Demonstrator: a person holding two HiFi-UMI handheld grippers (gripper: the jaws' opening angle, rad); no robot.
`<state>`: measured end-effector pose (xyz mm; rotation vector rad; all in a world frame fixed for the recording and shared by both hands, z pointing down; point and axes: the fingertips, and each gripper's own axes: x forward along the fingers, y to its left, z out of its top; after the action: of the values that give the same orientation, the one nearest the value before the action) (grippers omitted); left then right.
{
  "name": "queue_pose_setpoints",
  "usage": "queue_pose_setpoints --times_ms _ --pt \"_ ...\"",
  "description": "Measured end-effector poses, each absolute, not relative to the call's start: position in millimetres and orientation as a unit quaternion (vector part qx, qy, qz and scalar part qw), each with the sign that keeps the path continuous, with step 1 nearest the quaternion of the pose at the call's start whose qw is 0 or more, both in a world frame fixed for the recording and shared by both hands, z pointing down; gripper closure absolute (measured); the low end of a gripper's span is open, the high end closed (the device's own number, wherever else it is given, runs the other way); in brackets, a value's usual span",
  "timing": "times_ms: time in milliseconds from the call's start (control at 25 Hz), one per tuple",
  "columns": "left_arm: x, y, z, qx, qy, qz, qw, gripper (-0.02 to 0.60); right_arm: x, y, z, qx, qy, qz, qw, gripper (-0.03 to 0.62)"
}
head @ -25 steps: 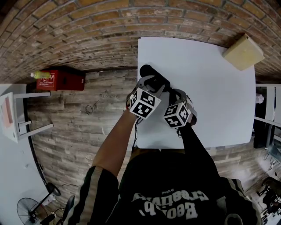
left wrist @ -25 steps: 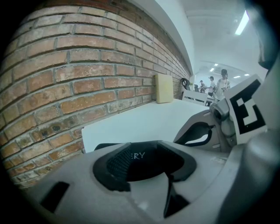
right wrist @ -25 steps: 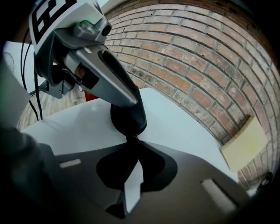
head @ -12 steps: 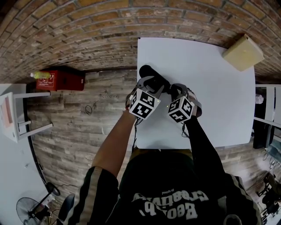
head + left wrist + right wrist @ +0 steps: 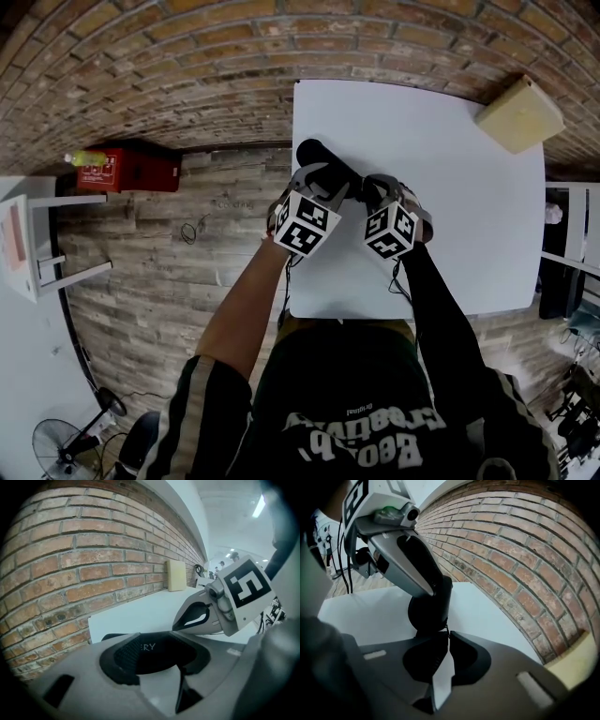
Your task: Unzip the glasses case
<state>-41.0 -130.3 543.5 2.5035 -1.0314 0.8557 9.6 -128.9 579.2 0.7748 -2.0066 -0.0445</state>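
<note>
Glasses case (image 5: 315,153), black and closed so its inside stayed hidden, lay near the left edge of the white table (image 5: 450,197). Left tongs (image 5: 157,663) were clamped across its body. Right tongs (image 5: 446,637) pinched the zipper pull (image 5: 446,629), jaws having just eased slightly. A beige box (image 5: 518,112) sat at the far corner.

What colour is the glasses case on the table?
Black. The glasses case shows best in the left gripper view.
</note>
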Motion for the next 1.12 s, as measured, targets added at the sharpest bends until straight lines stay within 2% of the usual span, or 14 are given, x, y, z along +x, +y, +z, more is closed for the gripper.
queue_pose_setpoints --times_ms 40,80,160,200,240,280,440,560,600,680,760,960,1120 --pt "-42 -130 543 0.872 -0.359 0.294 0.153 0.389 12 -126 579 0.316 -0.825 -0.003 0.469 0.566" --pt "-43 -129 542 0.872 -0.361 0.29 0.156 0.399 13 -121 579 0.309 -0.833 0.018 0.459 0.529" --pt "-51 -129 535 0.871 -0.375 0.275 0.161 0.419 7 -105 577 0.279 -0.859 0.079 0.422 0.379" --pt "-57 -130 529 0.869 -0.385 0.263 0.163 0.422 1 -97 573 0.264 -0.873 0.11 0.396 0.282" --pt "-63 -130 522 0.868 -0.395 0.252 0.165 0.426 -6 -91 568 0.256 -0.883 0.133 0.371 0.227" --pt "-69 -130 517 0.865 -0.404 0.244 0.167 0.429 -11 -89 563 0.254 -0.889 0.146 0.352 0.21" --pt "-85 -122 517 0.857 -0.42 0.243 0.174 0.437 -39 -90 552 0.241 -0.901 0.148 0.33 0.184" --pt "-91 -115 523 0.852 -0.423 0.248 0.184 0.437 -54 -98 560 0.239 -0.892 0.127 0.363 0.185" --pt "-93 -114 522 0.851 -0.425 0.245 0.186 0.437 -54 -103 562 0.242 -0.886 0.105 0.382 0.266" --pt "-95 -113 521 0.85 -0.43 0.237 0.189 0.439 -52 -109 561 0.241 -0.881 0.067 0.401 0.299" --pt "-98 -111 526 0.848 -0.434 0.239 0.191 0.441 -49 -108 557 0.234 -0.892 0.098 0.373 0.301" --pt "-93 -106 544 0.846 -0.426 0.249 0.204 0.449 -44 -101 545 0.221 -0.902 0.265 0.259 0.299" --pt "-72 -107 566 0.85 -0.402 0.27 0.205 0.454 -40 -97 548 0.228 -0.898 0.274 0.257 0.296"
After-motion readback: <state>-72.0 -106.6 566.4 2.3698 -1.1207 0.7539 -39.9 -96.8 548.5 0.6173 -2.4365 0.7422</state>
